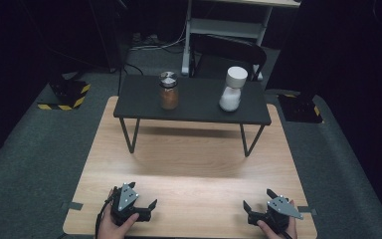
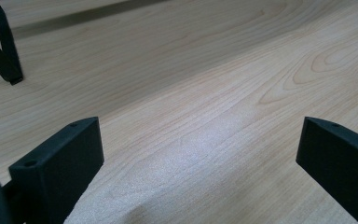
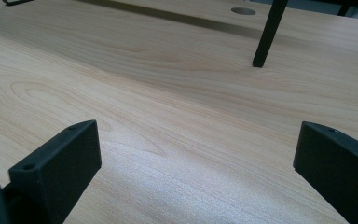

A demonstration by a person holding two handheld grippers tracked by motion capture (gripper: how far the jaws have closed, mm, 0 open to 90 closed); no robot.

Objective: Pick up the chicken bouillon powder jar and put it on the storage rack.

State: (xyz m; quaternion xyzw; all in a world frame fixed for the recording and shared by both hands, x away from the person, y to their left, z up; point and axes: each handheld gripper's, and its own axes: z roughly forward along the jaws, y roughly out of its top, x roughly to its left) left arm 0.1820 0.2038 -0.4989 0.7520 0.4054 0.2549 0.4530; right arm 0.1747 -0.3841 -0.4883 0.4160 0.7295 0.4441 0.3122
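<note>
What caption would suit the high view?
Two open grippers rest on a wooden table, facing two jars on a shelf.

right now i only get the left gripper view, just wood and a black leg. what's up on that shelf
Observer: Two jars on the black shelf: a brown jar on its left part, a white jar on its right.
Operator: where's the other gripper
Observer: The right gripper rests low at the near edge of the table, jaws open.
Operator: which jar is on my side
Observer: The brown jar is on the side of the left gripper.
</note>
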